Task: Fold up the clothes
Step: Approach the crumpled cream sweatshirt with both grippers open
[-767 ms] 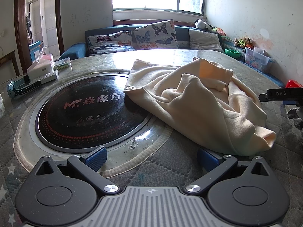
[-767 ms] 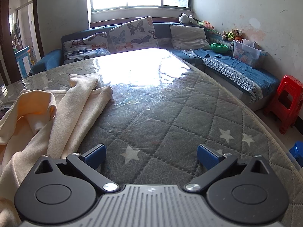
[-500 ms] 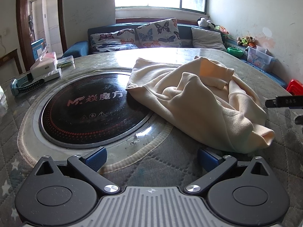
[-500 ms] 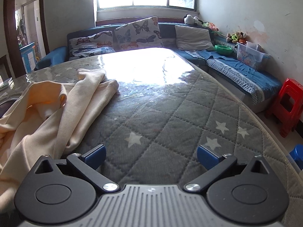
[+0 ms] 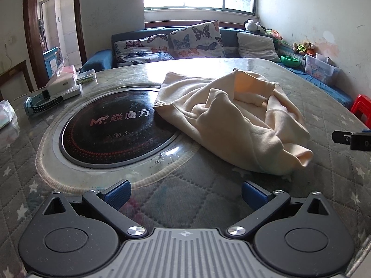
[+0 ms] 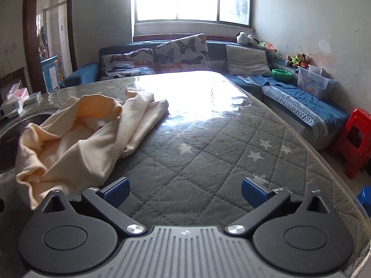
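Cream-coloured fleece garment [image 5: 234, 120] is lying crumpled on the quilted table cover [image 5: 190, 192], one edge draping over the black induction hob [image 5: 116, 127]. In the left wrist view the whole scene is sitting a little lower in the frame than it was a moment ago, so the camera is tipping or shifting slightly; the cloth itself is not moving and nothing is gripped, which suggests the folding is not started and both tongs are only lining up. The left gripper [image 5: 185, 191] is spread wide with bare cover between its blue pads, and the garment's nearest rolled corner is lying at about one o'clock, apart from it. A dark tip of the other tool is showing at three o'clock. In the right wrist view the garment [image 6: 76, 136] is now reaching further toward the middle than before, sitting at ten o'clock from the right gripper [image 6: 185, 191], whose jaws are also standing fully apart over empty quilting, its left pad just beside the cloth's near edge.
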